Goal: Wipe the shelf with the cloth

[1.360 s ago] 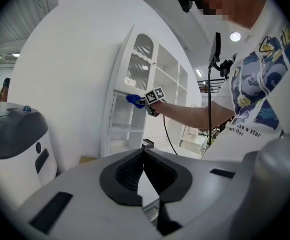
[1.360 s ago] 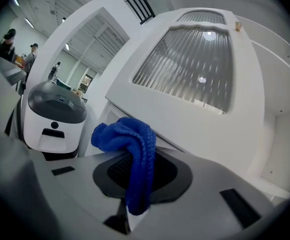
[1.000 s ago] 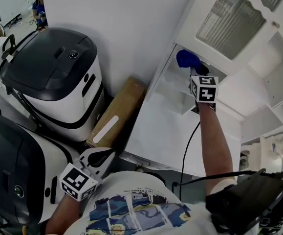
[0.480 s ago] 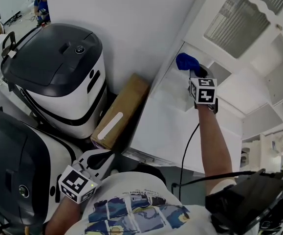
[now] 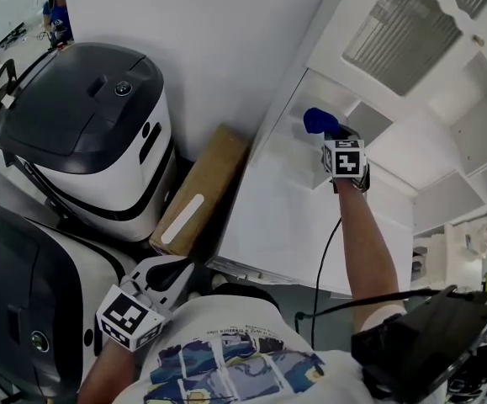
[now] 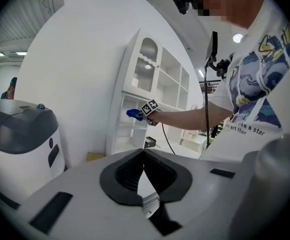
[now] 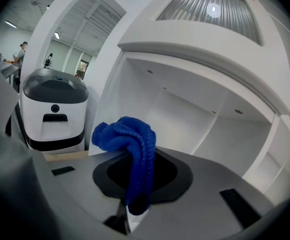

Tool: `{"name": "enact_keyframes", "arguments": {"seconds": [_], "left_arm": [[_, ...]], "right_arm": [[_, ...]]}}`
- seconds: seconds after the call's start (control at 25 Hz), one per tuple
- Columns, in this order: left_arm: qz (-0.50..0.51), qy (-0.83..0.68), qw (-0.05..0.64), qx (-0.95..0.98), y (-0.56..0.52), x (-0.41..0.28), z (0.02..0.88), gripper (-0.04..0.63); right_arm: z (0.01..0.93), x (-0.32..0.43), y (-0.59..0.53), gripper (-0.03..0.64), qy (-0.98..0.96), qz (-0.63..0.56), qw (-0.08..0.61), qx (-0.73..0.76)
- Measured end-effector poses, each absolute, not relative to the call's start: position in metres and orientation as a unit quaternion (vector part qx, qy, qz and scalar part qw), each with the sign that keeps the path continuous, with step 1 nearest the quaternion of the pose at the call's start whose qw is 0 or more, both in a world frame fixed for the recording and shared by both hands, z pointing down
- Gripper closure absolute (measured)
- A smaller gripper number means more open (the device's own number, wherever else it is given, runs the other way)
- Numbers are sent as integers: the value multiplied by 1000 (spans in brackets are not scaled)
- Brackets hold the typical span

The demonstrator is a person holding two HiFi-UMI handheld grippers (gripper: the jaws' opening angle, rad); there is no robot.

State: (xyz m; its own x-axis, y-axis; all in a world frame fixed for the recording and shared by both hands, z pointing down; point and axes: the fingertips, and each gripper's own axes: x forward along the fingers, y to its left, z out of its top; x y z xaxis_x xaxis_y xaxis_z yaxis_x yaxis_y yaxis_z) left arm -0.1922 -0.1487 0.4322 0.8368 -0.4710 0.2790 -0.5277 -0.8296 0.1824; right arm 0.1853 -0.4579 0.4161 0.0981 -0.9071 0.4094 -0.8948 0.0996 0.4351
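In the head view the right tool [image 5: 330, 133] grips the blue cloth [image 5: 319, 120] at the white shelf [image 5: 298, 154], far right. The left gripper view shows the left tool [image 6: 145, 154] clenched, empty. The right gripper view shows the cloth — soft, light, bunched — pinched mid-fold, likely secure enough.

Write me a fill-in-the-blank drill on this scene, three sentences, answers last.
1. The right gripper is shut on a ____ cloth.
2. The left gripper, fingers together, holds ____.
3. In the head view, the cardboard box lies ____ of the white shelf.
Missing words: blue; nothing; left.
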Motion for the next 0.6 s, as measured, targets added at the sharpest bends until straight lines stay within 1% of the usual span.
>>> {"name": "enact_keyframes", "arguments": {"seconds": [0.12,0.6], "left_arm": [[117,-276,117,947,-161,-192,428,581],[125,-345,133,921,-196,-193,425,581]], "right_arm": [[421,190,-481,548,-672,-8,322,667],[460,176,-580,548,-694,15,353,627]]}}
